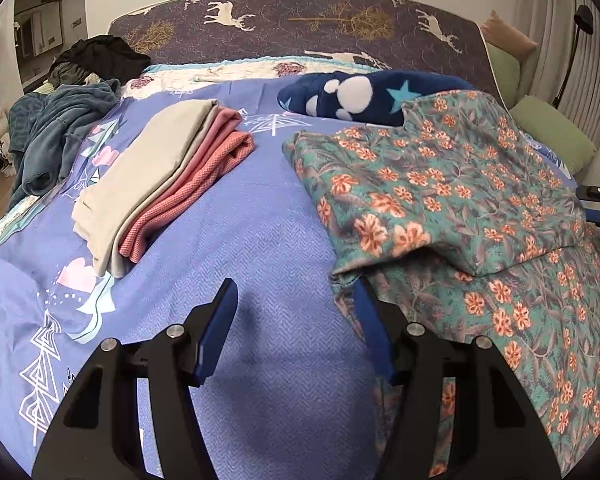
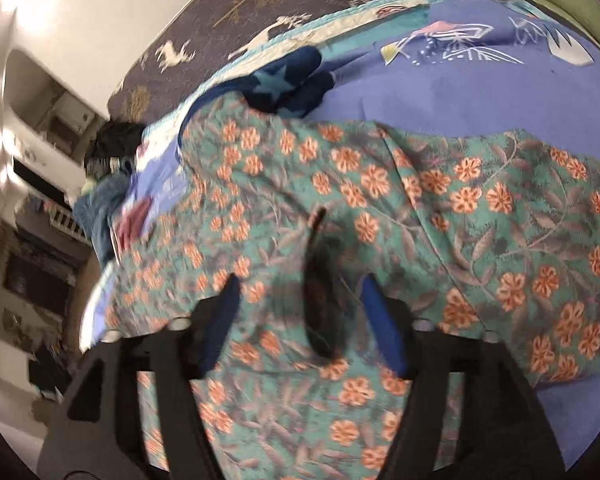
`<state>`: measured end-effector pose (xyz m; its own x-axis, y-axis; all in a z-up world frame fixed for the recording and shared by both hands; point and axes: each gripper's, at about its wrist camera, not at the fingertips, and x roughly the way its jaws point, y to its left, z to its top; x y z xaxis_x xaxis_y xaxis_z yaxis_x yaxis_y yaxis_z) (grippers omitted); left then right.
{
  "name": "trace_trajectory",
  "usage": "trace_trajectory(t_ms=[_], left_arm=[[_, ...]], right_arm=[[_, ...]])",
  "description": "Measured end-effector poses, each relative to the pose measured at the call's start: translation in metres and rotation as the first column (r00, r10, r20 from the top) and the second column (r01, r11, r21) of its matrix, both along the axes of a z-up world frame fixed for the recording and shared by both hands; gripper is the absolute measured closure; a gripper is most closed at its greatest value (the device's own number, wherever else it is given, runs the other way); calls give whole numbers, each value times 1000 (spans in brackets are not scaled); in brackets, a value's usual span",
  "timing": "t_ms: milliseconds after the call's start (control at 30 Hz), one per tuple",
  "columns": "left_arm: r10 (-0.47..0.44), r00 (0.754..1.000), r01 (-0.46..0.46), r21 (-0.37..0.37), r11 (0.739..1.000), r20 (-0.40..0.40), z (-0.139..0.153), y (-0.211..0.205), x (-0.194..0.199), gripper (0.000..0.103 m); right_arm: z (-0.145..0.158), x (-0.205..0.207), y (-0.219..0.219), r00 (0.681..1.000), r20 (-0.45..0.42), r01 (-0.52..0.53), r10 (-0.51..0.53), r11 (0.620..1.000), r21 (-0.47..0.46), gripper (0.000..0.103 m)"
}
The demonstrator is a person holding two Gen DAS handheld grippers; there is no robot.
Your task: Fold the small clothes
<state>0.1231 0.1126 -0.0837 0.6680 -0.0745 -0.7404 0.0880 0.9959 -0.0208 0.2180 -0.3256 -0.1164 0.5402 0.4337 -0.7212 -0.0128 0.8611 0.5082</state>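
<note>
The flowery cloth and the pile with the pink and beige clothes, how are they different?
The flowery cloth is green with orange flowers; the pile is plain beige over pink. The flowery cloth is spread wide with only one part turned over; the pile is folded narrow and neat. The flowery cloth touches the left gripper; the pile lies apart from it. Both rest on the blue bedspread.

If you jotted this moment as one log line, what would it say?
task: fold clothes | floral garment: partly folded on bed | left claw: open, at its edge | right claw: open above it | folded pile: left
</note>
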Motion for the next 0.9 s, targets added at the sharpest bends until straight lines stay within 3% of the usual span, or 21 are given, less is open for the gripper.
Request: trace_trajectory(t_ms=[133,167,200,233,400,433,500,567,600,667,733,900], left_arm=[[6,1000,-6,23,1000,-23,-3,-6,9,42],[17,1000,-16,35,999,-26,-4,-8,13,42],[29,999,-28,47,998,-27,-5,-9,16,41],[45,999,-43,63,997,-27,-5,-10,17,40],[103,995,-102,102,990,-8,-3,-7,12,40],[108,994,-107,103,989,-7,-3,-6,11,40],[120,993,-119,113,986,2,-2,-6,7,40],[123,992,-123,111,986,3,-2,-4,2,40],[124,992,-123,106,987,0,-1,-2,1,40],[131,991,-129,108,986,-7,-1,1,-2,40],[129,992,-127,104,986,-10,0,4,-5,40],[137,990,-138,52,989,24,13,8,-15,41]], right_arm=[[-14,-2,24,993,-3,-119,119,993,-9,30],[-15,-3,31,989,-4,-145,145,989,-39,35],[-14,-5,42,986,-2,-167,168,981,-95,50],[-11,-5,51,983,-11,-183,184,969,-167,99],[22,-10,19,999,12,-50,51,996,-78,96],[19,-9,8,999,-34,-17,14,997,-76,89],[-2,-9,-5,990,-141,-15,3,996,-85,86],[-18,-12,-13,983,-182,-17,3,997,-74,79],[-23,-15,-20,986,-169,-12,8,1000,-19,78],[-21,-18,-28,990,-140,8,2,998,67,60],[-18,-13,-37,995,-96,30,-18,992,124,50],[-20,19,-19,996,-85,9,-2,996,84,47]])
